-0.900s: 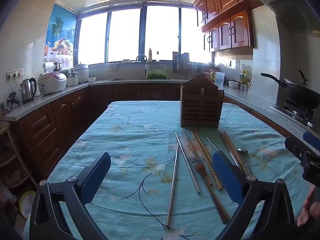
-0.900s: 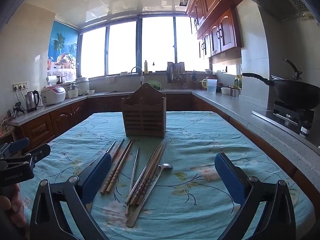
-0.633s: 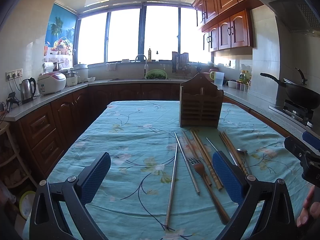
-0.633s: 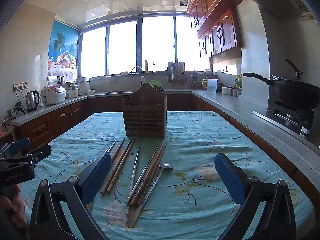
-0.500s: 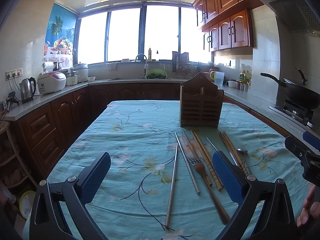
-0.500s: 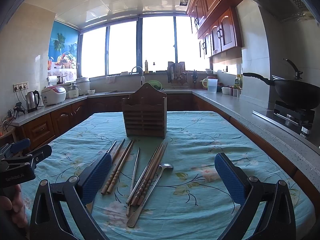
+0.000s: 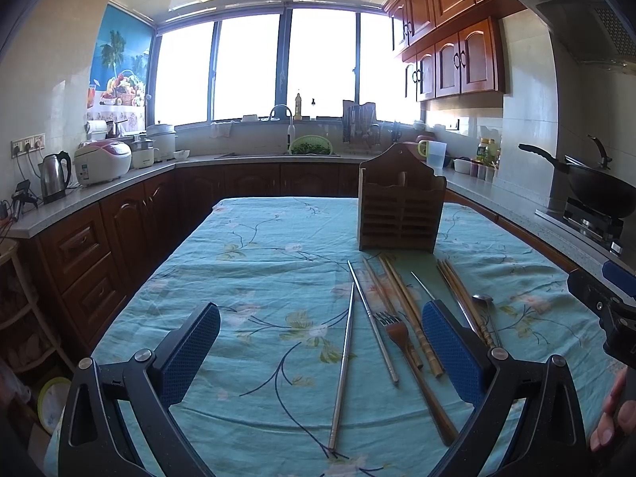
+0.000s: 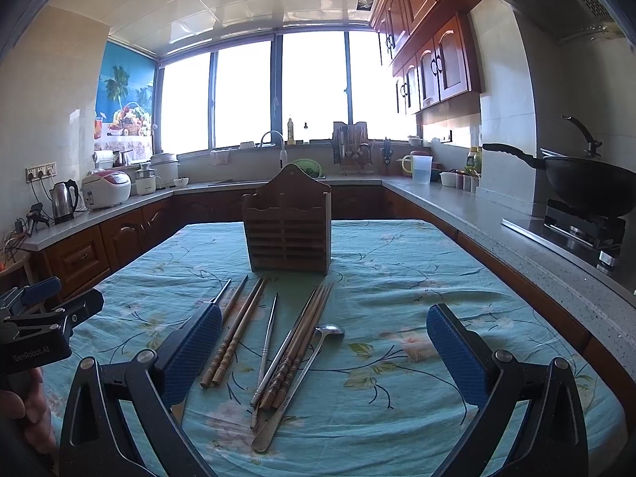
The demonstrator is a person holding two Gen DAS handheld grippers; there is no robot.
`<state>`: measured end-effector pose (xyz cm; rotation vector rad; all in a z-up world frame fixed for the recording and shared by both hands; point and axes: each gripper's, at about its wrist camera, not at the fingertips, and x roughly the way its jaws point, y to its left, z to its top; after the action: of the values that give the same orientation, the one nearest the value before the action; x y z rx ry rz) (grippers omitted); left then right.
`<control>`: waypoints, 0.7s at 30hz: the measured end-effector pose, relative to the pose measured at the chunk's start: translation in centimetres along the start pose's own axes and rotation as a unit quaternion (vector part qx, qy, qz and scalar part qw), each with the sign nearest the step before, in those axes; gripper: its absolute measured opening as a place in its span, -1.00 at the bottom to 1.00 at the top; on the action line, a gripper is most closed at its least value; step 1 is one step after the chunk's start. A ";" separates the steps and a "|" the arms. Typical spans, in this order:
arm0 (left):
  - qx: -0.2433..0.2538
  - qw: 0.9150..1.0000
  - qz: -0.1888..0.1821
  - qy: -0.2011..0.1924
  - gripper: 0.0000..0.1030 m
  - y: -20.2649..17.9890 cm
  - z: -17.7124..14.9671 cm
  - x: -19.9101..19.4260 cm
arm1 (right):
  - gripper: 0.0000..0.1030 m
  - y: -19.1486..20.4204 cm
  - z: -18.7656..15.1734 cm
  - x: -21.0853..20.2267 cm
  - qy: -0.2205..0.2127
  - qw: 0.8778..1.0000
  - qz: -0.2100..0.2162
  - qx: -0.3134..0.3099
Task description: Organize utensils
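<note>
Nothing is judged to have been sorted yet. The wooden holder (image 8: 287,224) stands upright on the tabletop (image 8: 417,274), and no utensil can be seen rising from its slots. All the utensils are laid flat on the cloth in front of it: two steel chopsticks (image 7: 345,353), a fork (image 7: 395,332), several pairs of wooden chopsticks (image 8: 300,342) and a spoon (image 8: 296,381). The left claw (image 7: 321,351) is held spread wide and empty above the steel chopsticks, and the right claw (image 8: 324,351) is likewise released, with nothing gripped, over the wooden chopsticks and spoon. Every piece is therefore left to be picked up and slotted in
</note>
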<state>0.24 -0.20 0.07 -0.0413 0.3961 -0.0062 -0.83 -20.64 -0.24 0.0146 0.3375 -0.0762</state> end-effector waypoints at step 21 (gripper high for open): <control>-0.041 0.989 -0.089 0.112 0.86 1.3 2.9 4.6 | 0.99 -2.3 0.8 3.2 0.044 0.997 0.045 0.044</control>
<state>5.63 1.14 0.94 -0.1587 0.6169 -0.1718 2.22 -23.21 -0.56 0.1207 0.4203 -0.0008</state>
